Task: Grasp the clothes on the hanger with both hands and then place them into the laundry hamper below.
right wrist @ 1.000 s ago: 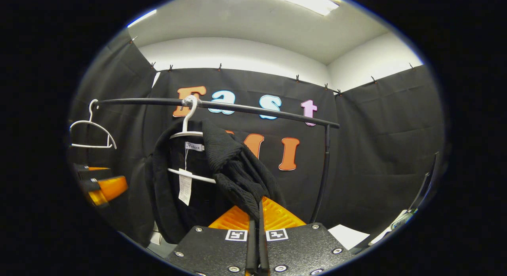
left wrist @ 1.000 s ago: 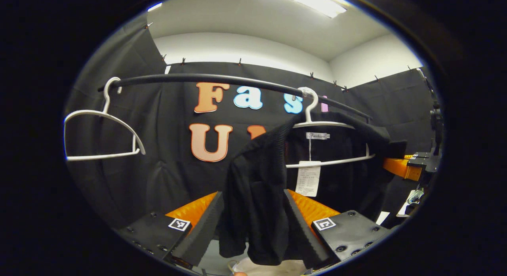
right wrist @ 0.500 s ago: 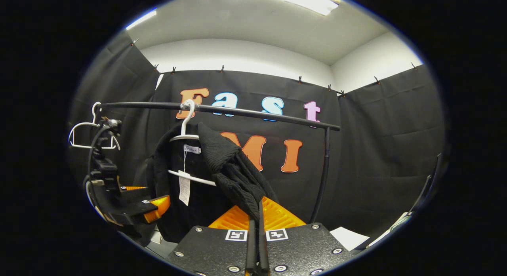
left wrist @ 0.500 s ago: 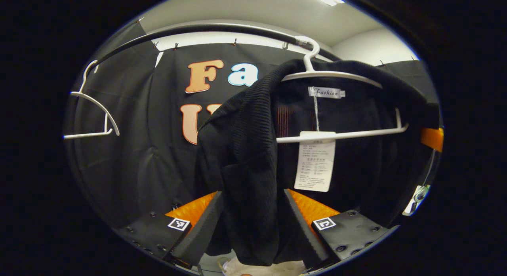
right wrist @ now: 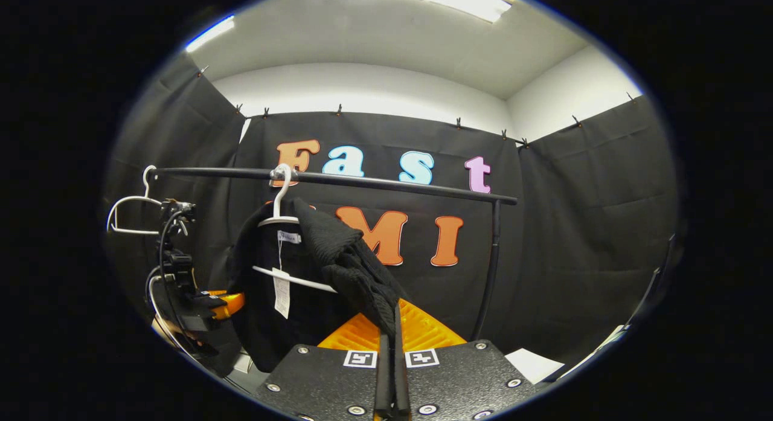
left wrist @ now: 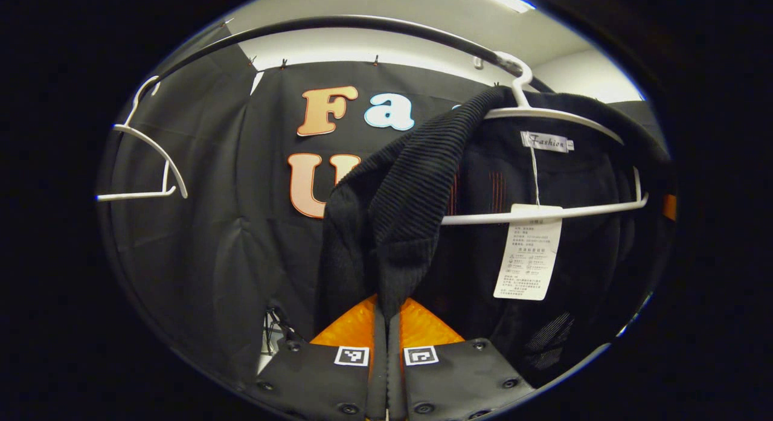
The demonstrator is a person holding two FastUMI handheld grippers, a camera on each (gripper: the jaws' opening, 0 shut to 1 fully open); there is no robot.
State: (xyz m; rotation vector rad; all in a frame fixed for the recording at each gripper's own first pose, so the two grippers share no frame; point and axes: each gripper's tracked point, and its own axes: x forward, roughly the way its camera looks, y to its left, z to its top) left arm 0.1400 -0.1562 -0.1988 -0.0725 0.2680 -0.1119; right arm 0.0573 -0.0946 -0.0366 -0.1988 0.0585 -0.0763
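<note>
Left gripper view: empty white hanger point(left wrist: 145, 149) upper left; black garment point(left wrist: 410, 209) centre-right on its hanger point(left wrist: 561, 167) (paper tag attached). Left gripper point(left wrist: 386, 324) pinched closed on the garment's ribbed edge. Right gripper view: right gripper point(right wrist: 391, 336) likewise clamped on the garment's other edge, lower centre.

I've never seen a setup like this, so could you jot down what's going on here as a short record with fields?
garment: black knit garment, draped on a white hanger
hanger: hooked on the black rail
left gripper: shut on the garment's near edge
right gripper: shut on the garment's other edge
spare hanger: bare, farther along the rail
paper tag: dangling inside the garment
</note>
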